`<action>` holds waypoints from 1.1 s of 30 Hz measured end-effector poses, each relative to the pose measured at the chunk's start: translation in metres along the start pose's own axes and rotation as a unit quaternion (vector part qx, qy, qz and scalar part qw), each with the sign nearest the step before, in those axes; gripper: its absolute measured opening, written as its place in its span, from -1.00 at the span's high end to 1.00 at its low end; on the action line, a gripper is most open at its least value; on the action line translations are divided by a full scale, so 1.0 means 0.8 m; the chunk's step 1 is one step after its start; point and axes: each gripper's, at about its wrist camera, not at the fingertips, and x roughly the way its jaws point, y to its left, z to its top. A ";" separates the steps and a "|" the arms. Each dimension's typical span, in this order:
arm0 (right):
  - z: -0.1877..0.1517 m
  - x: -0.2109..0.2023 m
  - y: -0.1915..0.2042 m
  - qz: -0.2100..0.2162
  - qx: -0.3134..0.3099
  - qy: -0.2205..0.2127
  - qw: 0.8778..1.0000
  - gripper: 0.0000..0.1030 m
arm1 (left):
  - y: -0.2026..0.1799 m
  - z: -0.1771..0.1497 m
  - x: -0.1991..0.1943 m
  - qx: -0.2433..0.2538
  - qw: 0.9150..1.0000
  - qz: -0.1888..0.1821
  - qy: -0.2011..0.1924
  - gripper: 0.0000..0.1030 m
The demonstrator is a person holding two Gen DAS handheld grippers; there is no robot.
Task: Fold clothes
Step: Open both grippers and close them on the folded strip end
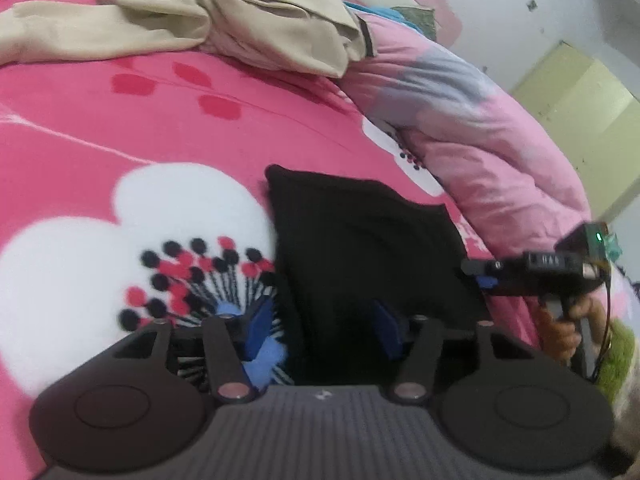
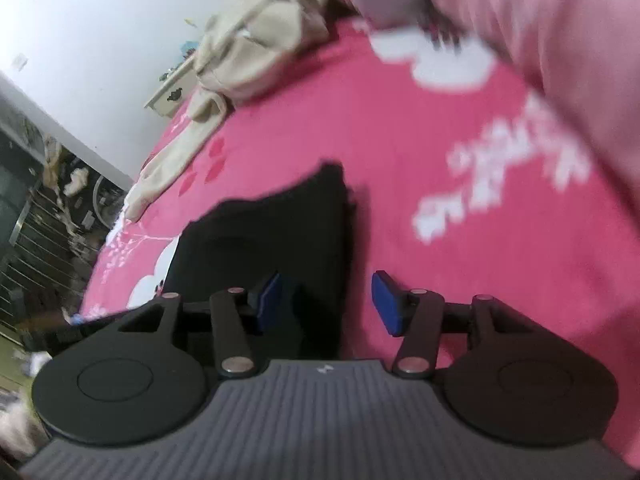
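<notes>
On bed, left wrist view: left gripper [image 1: 320,326] low over pink floral bedspread [image 1: 120,128].
Jaws: parted, nothing pinched; blue pads [image 1: 260,324] stand apart.
Black garment [image 1: 360,248]: folded flat on bedspread, its near-left edge lying between the pads.
Far: beige garment [image 1: 224,16] heaped, well apart.
Right: pink quilt [image 1: 480,128] bunched; right gripper [image 1: 480,274] seen side-on, held in a hand [image 1: 568,328].
Right wrist view: right gripper [image 2: 326,304] released, pads clear of cloth.
Black garment [image 2: 272,232]: left of centre, right edge between the jaws; blurred.
Far left: beige garment [image 2: 256,56].
</notes>
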 end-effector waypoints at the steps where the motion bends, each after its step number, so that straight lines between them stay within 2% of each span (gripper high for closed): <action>1: 0.000 0.011 -0.003 0.013 0.011 0.004 1.000 0.01 | 0.002 0.001 0.005 0.000 1.000 -0.003 -0.005 -0.10; 7: 0.031 0.051 -0.017 0.085 0.062 0.002 0.994 0.02 | 0.025 0.038 0.049 -0.032 0.998 -0.040 -0.022 0.05; 9: 0.040 0.065 -0.020 0.109 0.079 -0.001 0.991 0.03 | 0.028 0.046 0.062 -0.035 0.997 -0.060 -0.019 0.05; 12: 0.038 0.066 -0.014 0.123 0.066 0.009 0.990 0.02 | 0.023 0.039 0.057 -0.003 0.998 -0.066 -0.011 0.06; 15: 0.022 0.055 -0.014 0.149 0.067 0.029 0.986 0.04 | 0.028 0.032 0.048 -0.017 0.996 -0.082 -0.005 0.06; 17: 0.017 0.056 -0.017 0.160 0.069 0.029 0.984 0.05 | 0.032 0.039 0.060 -0.030 0.995 -0.090 -0.004 0.09; 20: 0.029 0.074 -0.017 0.177 0.088 0.028 0.980 0.10 | 0.026 0.054 0.085 -0.025 0.994 -0.103 -0.008 0.09; 22: 0.037 0.087 -0.008 0.180 0.075 0.034 0.980 0.15 | 0.023 0.057 0.093 -0.020 0.994 -0.106 -0.009 0.12; 23: 0.039 0.090 -0.002 0.176 0.065 0.038 0.982 0.21 | 0.025 0.057 0.092 -0.028 0.994 -0.105 -0.009 0.26; 25: 0.037 0.091 0.007 0.160 0.044 0.043 0.985 0.58 | 0.027 0.057 0.088 -0.043 0.994 -0.096 -0.008 0.55; 27: 0.031 0.083 0.007 0.152 0.043 0.035 0.987 0.72 | 0.023 0.055 0.082 -0.044 0.995 -0.090 -0.012 0.83; 33: 0.025 0.043 0.037 0.153 0.000 -0.012 0.988 0.76 | -0.010 0.054 0.040 -0.030 0.994 -0.090 -0.058 0.87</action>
